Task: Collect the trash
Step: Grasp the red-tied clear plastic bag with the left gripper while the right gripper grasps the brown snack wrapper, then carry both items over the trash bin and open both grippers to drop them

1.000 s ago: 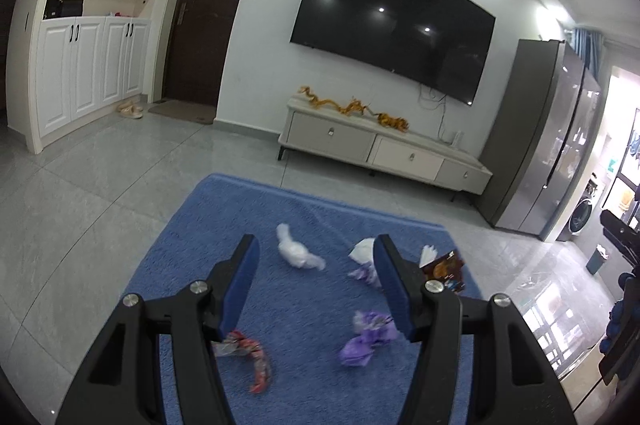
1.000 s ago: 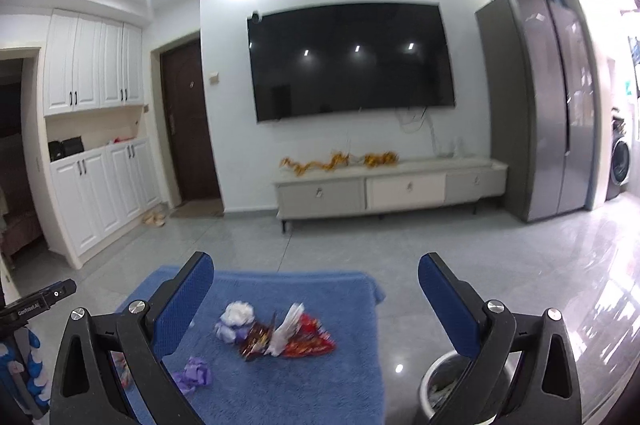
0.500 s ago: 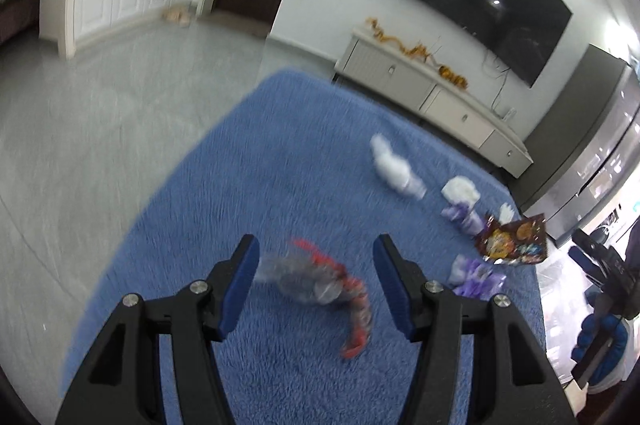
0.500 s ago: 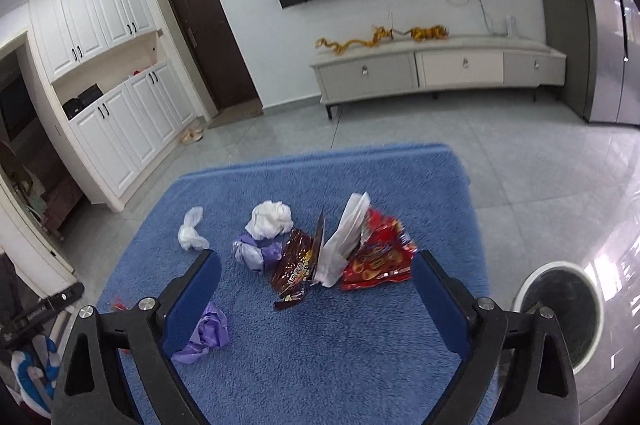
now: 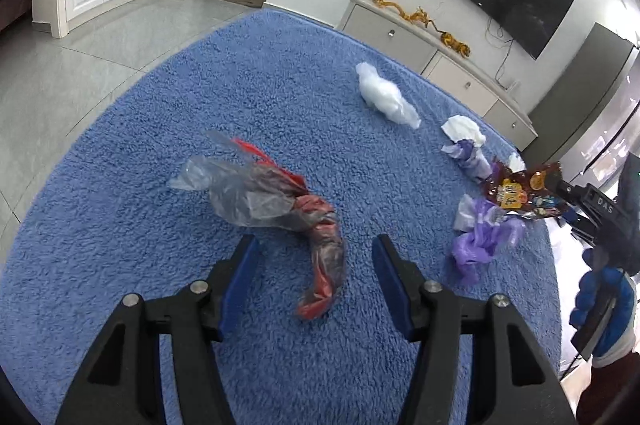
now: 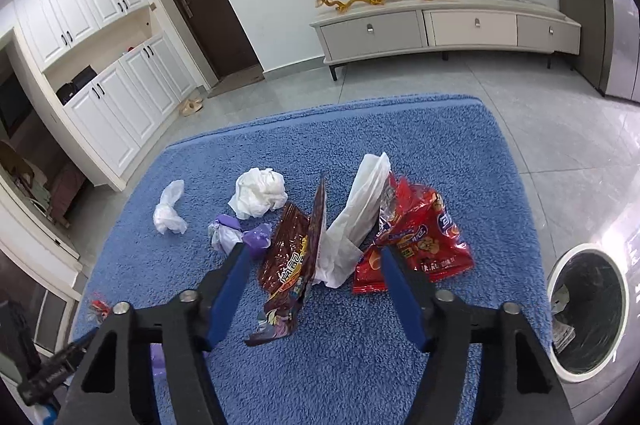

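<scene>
Trash lies scattered on a blue rug. My left gripper is open, its jaws either side of a clear and red twisted plastic bag. My right gripper is open above a dark brown snack wrapper, with a white bag and a red snack bag just beyond. A white crumpled tissue, a small white bag and purple wrappers lie further left. A purple bag shows in the left wrist view.
A round white trash bin stands on the tiled floor right of the rug. A low TV cabinet lines the far wall. White cupboards stand at the left. The other gripper and gloved hand show at the right edge.
Both grippers have dropped lower and tilted down toward the rug. The left has closed in on the clear and red bag; the right now hovers over the brown wrapper. Both stay open.
</scene>
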A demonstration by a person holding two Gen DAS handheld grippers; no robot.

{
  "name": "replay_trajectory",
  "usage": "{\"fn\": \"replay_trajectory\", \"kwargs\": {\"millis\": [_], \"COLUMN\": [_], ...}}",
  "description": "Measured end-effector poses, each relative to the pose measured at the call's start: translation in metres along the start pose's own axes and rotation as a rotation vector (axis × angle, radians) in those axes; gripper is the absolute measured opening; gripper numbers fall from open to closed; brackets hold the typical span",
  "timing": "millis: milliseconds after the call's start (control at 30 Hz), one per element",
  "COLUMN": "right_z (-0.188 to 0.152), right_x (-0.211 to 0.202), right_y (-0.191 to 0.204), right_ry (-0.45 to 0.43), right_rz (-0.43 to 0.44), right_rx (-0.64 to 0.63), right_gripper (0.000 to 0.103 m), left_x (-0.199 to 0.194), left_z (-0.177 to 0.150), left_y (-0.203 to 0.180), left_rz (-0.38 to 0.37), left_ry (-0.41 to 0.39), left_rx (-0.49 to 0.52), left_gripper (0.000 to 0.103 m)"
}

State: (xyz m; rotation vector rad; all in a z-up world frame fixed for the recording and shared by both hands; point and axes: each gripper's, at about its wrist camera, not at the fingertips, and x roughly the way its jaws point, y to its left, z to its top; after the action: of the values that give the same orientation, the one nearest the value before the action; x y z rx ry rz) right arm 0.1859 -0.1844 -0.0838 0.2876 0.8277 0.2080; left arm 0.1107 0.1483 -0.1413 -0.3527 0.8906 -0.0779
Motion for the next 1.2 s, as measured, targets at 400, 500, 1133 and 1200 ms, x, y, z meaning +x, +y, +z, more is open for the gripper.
{"fn": "replay_trajectory", "kwargs": {"millis": [400, 500, 1133, 1200], "right_z": [-0.011, -0.015, -0.056, -0.060], "right_x": [-0.008, -0.023, -0.140, -0.150], "right_y": [0.002, 0.005, -0.029, -0.038], "right_ry": [-0.017, -0.050, -0.252, -0.271], "right_rz": [0.037, 0.057, 0.127, 0.117], "right_rx": [0.033, 0.037, 0.203, 0.228], "right_gripper": [0.008, 0.007, 0.006, 0.006], "left_x": [0.000, -0.013, -0.081, -0.080], "left_z": [0.000, 0.001, 0.011, 0.011], "left_y": [-0.015, -0.019, -0.123, -0.148], "left_rz": [0.024, 0.020, -0.160, -0.195], "left_ry": [-0.012, -0.030, -0.104, -0.095], "left_rx": [0.051, 0.065, 0.230, 0.268], "left_gripper": [0.013, 0.013, 0.013, 0.013]}}
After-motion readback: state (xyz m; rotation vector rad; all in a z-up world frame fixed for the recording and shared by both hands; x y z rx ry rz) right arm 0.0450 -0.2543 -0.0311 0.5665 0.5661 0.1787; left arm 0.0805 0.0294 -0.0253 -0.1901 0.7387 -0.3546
